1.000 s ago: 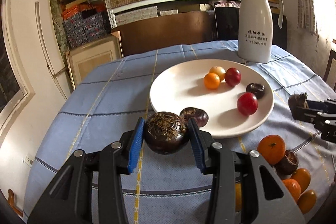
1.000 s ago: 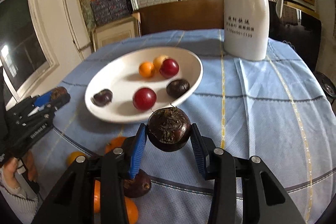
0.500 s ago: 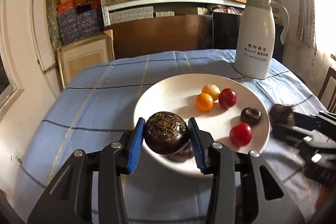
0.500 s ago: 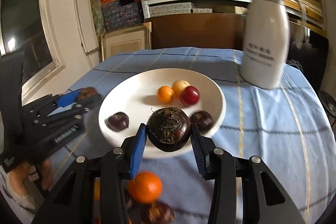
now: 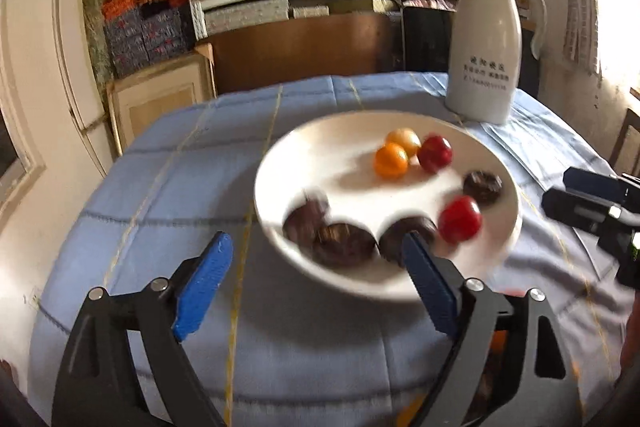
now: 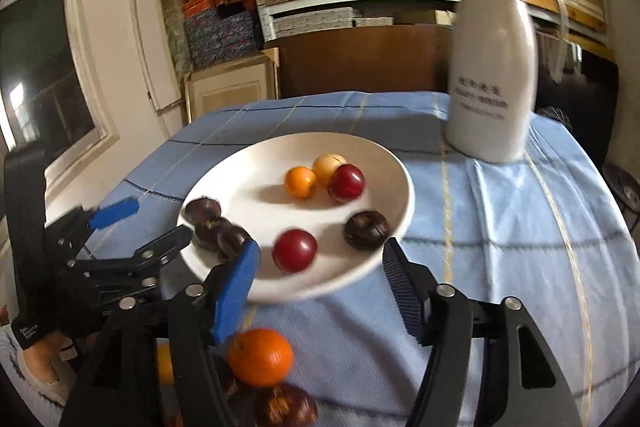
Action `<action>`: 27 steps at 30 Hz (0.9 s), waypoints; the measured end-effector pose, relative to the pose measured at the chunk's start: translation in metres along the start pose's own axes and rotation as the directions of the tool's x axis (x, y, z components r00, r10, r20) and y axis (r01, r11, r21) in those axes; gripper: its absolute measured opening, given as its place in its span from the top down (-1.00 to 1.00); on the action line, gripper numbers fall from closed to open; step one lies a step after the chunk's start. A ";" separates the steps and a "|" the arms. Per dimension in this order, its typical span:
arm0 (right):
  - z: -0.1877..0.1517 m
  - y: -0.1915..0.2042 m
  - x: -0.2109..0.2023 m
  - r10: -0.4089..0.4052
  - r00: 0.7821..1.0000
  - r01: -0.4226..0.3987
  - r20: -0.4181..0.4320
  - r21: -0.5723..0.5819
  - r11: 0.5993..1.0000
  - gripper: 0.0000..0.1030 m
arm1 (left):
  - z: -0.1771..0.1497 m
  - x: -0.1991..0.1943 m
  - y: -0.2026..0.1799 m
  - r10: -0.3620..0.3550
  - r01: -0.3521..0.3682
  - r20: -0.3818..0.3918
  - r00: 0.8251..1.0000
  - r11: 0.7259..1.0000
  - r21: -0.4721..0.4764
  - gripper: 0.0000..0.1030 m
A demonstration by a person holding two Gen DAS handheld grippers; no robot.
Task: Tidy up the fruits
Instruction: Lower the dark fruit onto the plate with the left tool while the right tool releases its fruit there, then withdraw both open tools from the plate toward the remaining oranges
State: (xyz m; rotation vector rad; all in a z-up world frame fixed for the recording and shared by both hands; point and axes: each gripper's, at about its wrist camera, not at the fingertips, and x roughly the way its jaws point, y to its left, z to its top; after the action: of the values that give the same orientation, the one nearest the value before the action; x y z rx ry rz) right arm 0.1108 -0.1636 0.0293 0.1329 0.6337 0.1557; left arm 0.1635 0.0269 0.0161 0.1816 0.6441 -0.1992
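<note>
A white plate on the blue cloth holds two red fruits, an orange one, a yellow one and several dark brown round fruits. Three dark fruits lie blurred in a cluster at the plate's near rim. My left gripper hangs just before that rim, its jaws opening, nothing between them. My right gripper is over the plate's other near side, jaws also opening and empty; a red fruit lies on the plate beyond them. Each gripper shows in the other's view.
A tall white jug stands behind the plate at the right. On the cloth under my right gripper lie an orange and more dark and orange fruits. Shelves and boxes fill the back wall.
Both grippers held a dark fruit and have let go; the two fruits now lie in the plate by the one that was there. Both moved in over the plate's near rim.
</note>
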 end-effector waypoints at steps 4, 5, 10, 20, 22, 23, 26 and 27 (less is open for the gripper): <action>-0.027 -0.016 -0.017 0.007 1.000 -0.005 -0.030 0.044 0.999 -0.40 | -0.019 -0.018 -0.002 -0.027 0.027 -0.013 1.000 1.000 0.014 -0.72; -0.033 -0.020 -0.021 0.000 0.999 0.002 -0.039 0.054 0.999 -0.47 | -0.025 -0.024 -0.004 -0.031 0.032 -0.015 0.999 0.999 0.027 -0.74; -0.041 -0.034 -0.032 -0.012 1.000 0.015 -0.026 0.108 0.994 -0.61 | -0.048 -0.040 -0.010 -0.064 0.067 -0.046 0.997 0.996 0.059 -0.84; -0.040 -0.038 -0.031 -0.006 1.000 0.009 -0.027 0.124 0.992 -0.62 | -0.062 -0.044 0.001 0.020 -0.017 -0.052 0.998 0.998 0.060 -0.92; -0.040 -0.039 -0.032 -0.005 1.000 0.008 -0.026 0.130 0.992 -0.62 | -0.061 -0.041 0.019 0.105 -0.105 -0.064 0.992 0.994 0.014 -0.91; -0.039 -0.038 -0.033 -0.003 1.000 0.006 -0.025 0.131 0.991 -0.62 | -0.062 -0.039 0.030 0.092 -0.095 -0.084 0.992 0.995 -0.032 -0.91; -0.039 -0.037 -0.034 0.001 1.000 0.002 -0.022 0.126 0.992 -0.62 | -0.061 -0.045 0.041 0.014 -0.020 -0.064 0.998 0.995 -0.094 -0.91; -0.039 -0.036 -0.034 0.002 1.000 0.000 -0.022 0.123 0.992 -0.62 | -0.062 -0.050 0.037 0.007 -0.010 -0.046 0.999 0.997 -0.071 -0.91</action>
State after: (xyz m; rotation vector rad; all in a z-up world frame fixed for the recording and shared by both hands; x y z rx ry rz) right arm 0.0642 -0.2025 0.0116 0.2506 0.6651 0.1191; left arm 0.0972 0.0831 0.0022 0.1206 0.6953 -0.1642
